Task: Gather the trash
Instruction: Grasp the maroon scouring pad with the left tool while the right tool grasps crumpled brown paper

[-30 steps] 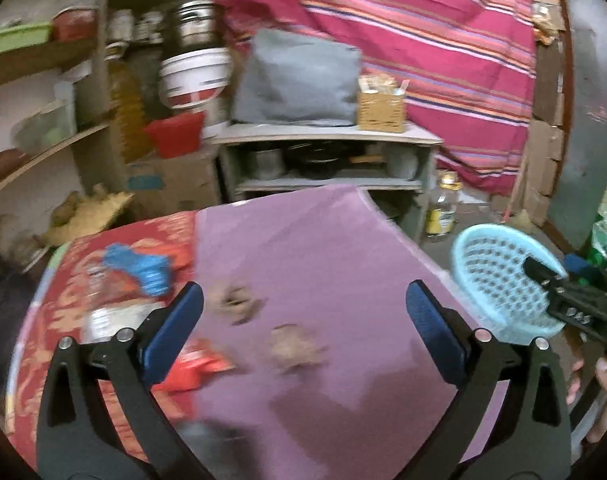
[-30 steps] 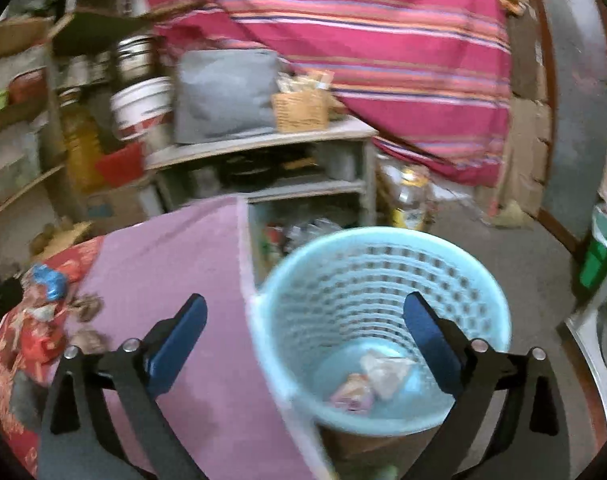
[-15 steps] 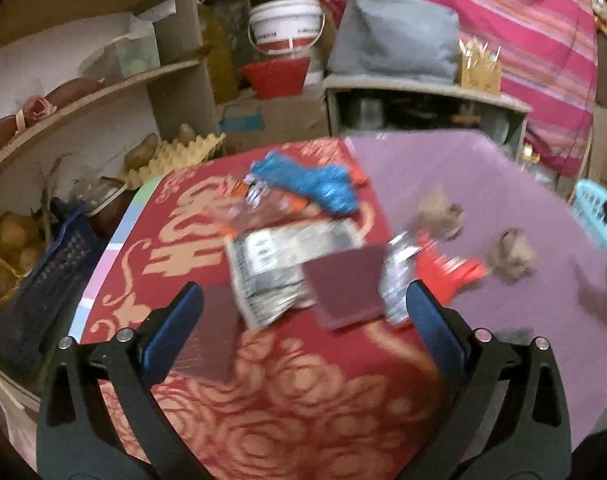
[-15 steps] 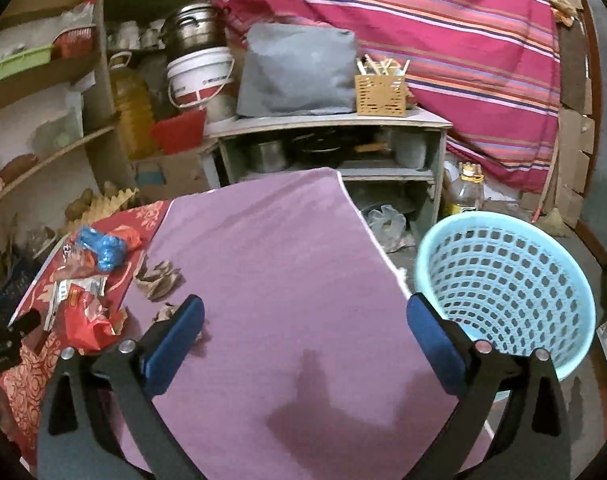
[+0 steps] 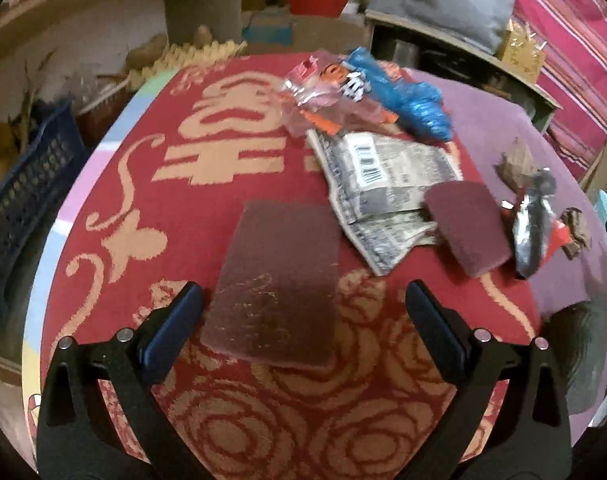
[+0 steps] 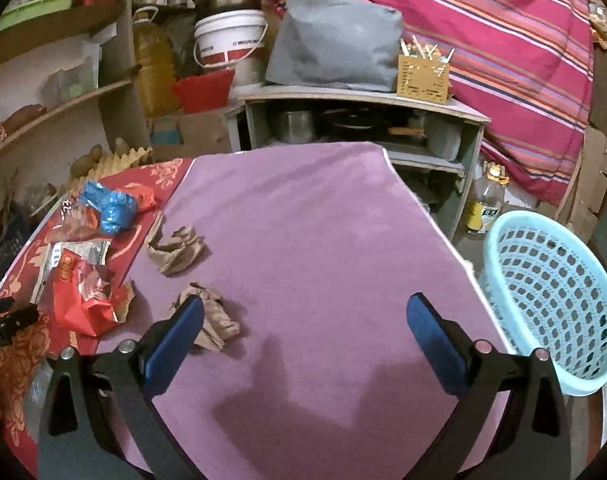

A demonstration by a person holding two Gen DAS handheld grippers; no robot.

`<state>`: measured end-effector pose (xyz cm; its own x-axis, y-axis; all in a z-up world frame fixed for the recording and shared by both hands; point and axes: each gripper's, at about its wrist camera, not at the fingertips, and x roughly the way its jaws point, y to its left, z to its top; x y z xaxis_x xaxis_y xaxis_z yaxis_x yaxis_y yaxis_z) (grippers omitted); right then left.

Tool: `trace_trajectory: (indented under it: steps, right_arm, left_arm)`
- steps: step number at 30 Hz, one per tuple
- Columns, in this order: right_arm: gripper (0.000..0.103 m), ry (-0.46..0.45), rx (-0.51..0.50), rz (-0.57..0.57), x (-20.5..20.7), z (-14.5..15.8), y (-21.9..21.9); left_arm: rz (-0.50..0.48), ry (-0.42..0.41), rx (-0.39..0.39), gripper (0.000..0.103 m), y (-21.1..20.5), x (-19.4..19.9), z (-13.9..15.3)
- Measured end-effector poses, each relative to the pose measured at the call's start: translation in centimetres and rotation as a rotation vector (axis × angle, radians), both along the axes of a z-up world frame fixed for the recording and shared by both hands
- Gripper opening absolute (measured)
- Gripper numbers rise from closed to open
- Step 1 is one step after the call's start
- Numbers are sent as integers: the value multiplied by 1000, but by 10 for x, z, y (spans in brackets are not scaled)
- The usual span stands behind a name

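Trash lies on a table with a red patterned cloth (image 5: 191, 184) and a purple cloth (image 6: 323, 232). My left gripper (image 5: 303, 304) is open over a large maroon scouring pad (image 5: 275, 284). Beyond it lie a smaller maroon pad (image 5: 467, 228), a printed wrapper (image 5: 387, 172), a blue bag (image 5: 407, 92), a clear pink wrapper (image 5: 323, 92) and a silver-red wrapper (image 5: 535, 232). My right gripper (image 6: 303, 320) is open and empty above the purple cloth, its left finger over a brown paper wad (image 6: 211, 320). A second wad (image 6: 177, 248) and a red wrapper (image 6: 83, 296) lie further left. The light-blue basket (image 6: 551, 304) stands right of the table.
A grey shelf unit (image 6: 359, 120) with pots, a grey bag and a wicker box stands behind the table. Wooden shelves (image 6: 55, 112) with jars, a bucket and an oil bottle are at the left. A dark blue crate (image 5: 19, 192) sits beside the table's left edge.
My left gripper swung left from the purple cloth and dropped low over the red cloth's trash. My right gripper moved left, from above the basket to over the purple cloth.
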<state>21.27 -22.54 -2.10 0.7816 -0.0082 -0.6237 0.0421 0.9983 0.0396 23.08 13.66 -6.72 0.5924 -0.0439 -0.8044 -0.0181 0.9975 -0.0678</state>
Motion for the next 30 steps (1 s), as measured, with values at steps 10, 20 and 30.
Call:
trace_trajectory:
  steps: [10,20,30]
  right_arm:
    - [99,33,-57,55,9,-9,27]
    - [99,89,-103,84,17,-17,40]
    - [66,152,-54,159,26,-24,51]
  left_arm:
    - [-43,-20,65,56,4,-2,2]
    - [-34,-133,81,56,-5,-19,37]
    - [-51,-272,89,56,-51,-32,88]
